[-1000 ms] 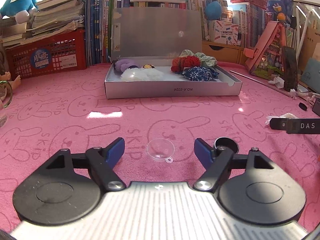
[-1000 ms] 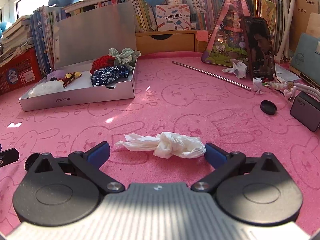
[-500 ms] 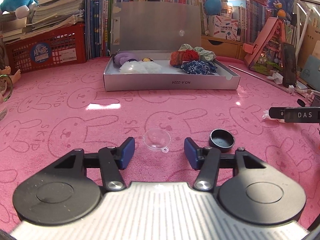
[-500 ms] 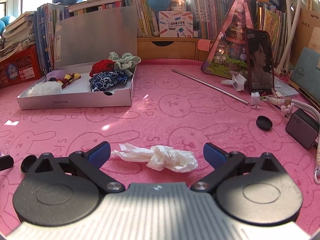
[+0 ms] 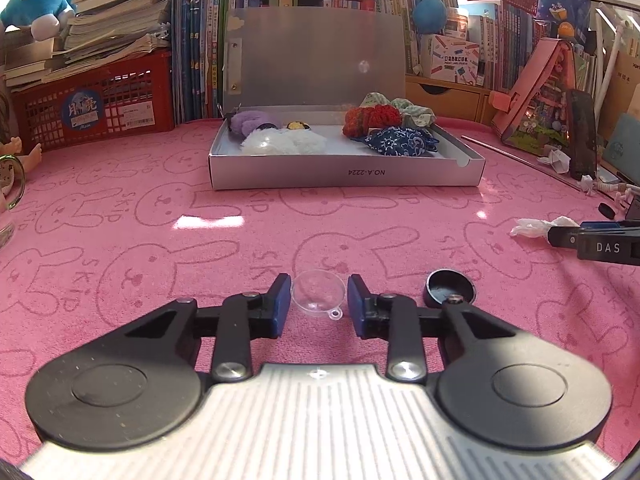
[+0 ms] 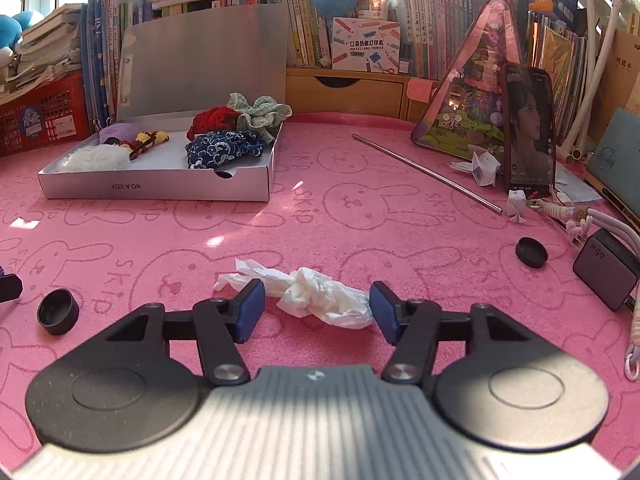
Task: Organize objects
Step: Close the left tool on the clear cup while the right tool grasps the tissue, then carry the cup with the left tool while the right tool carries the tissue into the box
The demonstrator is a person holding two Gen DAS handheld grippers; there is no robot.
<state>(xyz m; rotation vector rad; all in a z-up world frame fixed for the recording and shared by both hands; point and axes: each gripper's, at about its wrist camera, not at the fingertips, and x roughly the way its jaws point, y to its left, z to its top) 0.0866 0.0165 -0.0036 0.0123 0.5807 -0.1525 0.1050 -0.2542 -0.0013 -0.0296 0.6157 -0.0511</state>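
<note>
Your left gripper sits low over the pink bunny-print cloth, and its jaws have just been closing around the small clear plastic dome; the blue pads now stand right at its two sides, so close that you seem to be pinching it, though the dome still rests on the cloth with its little loop tab pointing toward you. Just beside your right finger lies a black round cap, open side up, apart from the dome. Your right gripper has also just been closing its jaws, and the crumpled white tissue lies between them: the right pad touches or nearly touches the bunched end, while the left pad overlaps the thin twisted tail, and whether it presses there you cannot tell from this angle. The tissue lies on the cloth. In the right wrist view the same black round cap shows at the far left, and a second black cap lies well off to the right near a dark charger block. Further back on the cloth stands the open silver box, lid raised, already holding a white fluffy piece, a purple one, red and green scrunchies and a blue patterned pouch
</note>
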